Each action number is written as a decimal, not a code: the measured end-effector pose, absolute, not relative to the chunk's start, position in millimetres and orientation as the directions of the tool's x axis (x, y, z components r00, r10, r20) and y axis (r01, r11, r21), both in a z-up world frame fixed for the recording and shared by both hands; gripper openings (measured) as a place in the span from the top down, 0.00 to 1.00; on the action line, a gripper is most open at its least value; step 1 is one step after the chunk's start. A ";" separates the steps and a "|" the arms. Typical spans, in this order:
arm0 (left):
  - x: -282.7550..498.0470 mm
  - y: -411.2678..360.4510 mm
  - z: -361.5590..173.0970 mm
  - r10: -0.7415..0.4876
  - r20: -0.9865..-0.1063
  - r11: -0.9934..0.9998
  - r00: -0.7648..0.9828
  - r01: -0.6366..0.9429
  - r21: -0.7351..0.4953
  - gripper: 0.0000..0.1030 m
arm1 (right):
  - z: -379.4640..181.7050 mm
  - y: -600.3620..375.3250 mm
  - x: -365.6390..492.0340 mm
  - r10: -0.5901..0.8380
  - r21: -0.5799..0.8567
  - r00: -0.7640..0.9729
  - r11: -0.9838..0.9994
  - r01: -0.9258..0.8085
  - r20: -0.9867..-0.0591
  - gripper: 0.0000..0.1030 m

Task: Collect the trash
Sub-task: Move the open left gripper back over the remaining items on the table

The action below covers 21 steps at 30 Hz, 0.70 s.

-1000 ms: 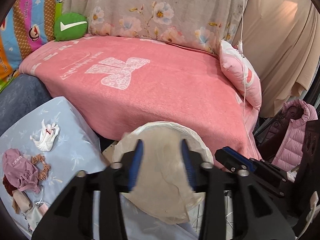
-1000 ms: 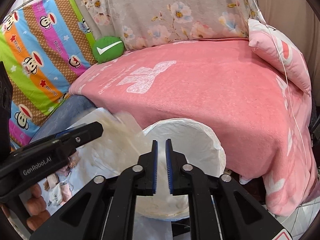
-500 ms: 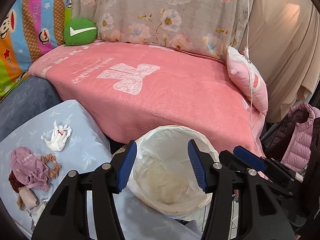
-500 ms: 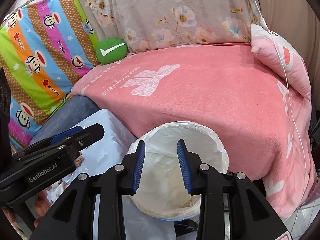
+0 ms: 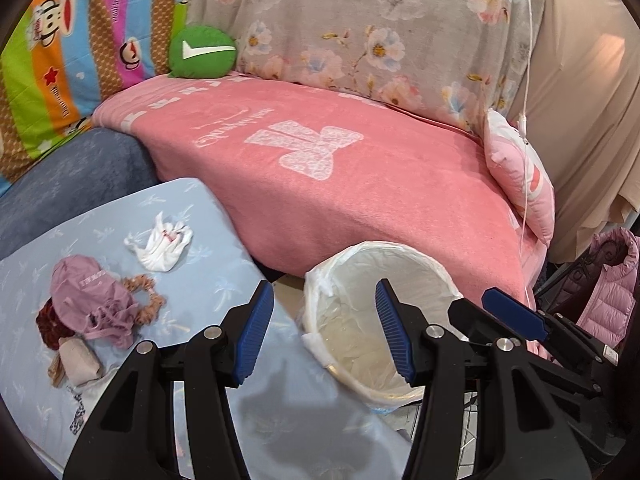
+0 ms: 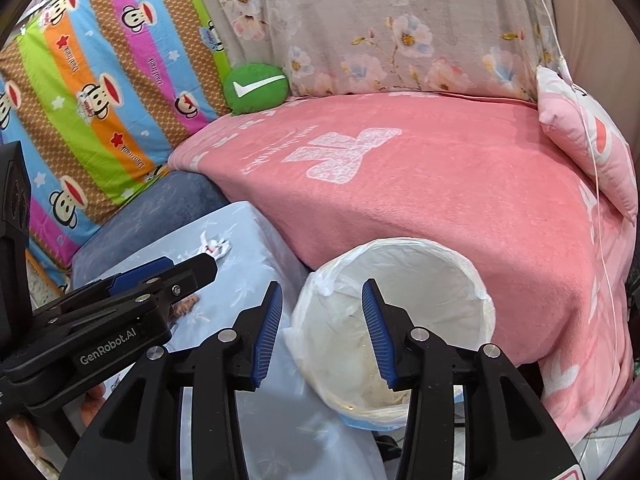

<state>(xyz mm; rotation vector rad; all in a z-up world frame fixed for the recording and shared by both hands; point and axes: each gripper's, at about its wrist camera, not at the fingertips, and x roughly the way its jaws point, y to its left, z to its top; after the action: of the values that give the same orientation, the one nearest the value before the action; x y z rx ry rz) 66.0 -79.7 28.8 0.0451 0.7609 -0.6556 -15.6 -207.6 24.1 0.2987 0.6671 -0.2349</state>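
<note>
A white-lined trash bin (image 5: 416, 264) stands between the light blue table (image 5: 208, 240) and the pink sofa; crumpled translucent plastic lies inside it (image 5: 360, 348). It also shows in the right wrist view (image 6: 440, 276). My left gripper (image 5: 320, 328) is open and empty above the bin's left rim. My right gripper (image 6: 320, 328) is open and empty over the same rim. A crumpled white tissue (image 5: 160, 244) lies on the table, also visible in the right wrist view (image 6: 216, 246). A mauve bag (image 5: 88, 304), a brown hair tie (image 5: 146, 298) and a beige wad (image 5: 78, 362) lie at the table's left.
The pink blanket-covered sofa (image 5: 340, 168) fills the back, with a green cushion (image 5: 202, 52), a pink pillow (image 5: 520, 176) and a hanging white cord (image 5: 526, 80). A pink puffer jacket (image 5: 608, 292) hangs at the right. The left gripper's body (image 6: 100, 320) crosses the right wrist view.
Both grippers opened: the right was shut a second ago, the left widened. The plastic that hung at the bin mouth now lies inside. Both grippers drew back and shifted left toward the table.
</note>
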 end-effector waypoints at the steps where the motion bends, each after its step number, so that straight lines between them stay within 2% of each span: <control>1: 65.9 -74.6 27.0 -0.526 -0.655 0.809 0.542 0.556 -0.190 0.50 | 24.3 -201.9 -14.6 -0.111 0.193 0.762 0.935 0.297 -0.638 0.58; 17: 69.8 24.7 -0.9 -0.371 -0.698 0.916 0.612 0.364 -0.168 0.28 | 21.3 -115.3 3.0 -0.009 0.154 0.748 0.977 0.148 -0.663 0.51; 21: 71.1 48.6 -10.4 -0.325 -0.714 0.938 0.620 0.310 -0.157 0.27 | 15.4 -95.6 8.1 0.019 0.148 0.736 0.983 0.112 -0.677 0.50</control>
<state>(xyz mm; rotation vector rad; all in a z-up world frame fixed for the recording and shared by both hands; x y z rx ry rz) 71.1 48.6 -10.4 -0.0193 0.8251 -0.3651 8.1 -95.6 15.4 0.1841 0.7434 -0.0515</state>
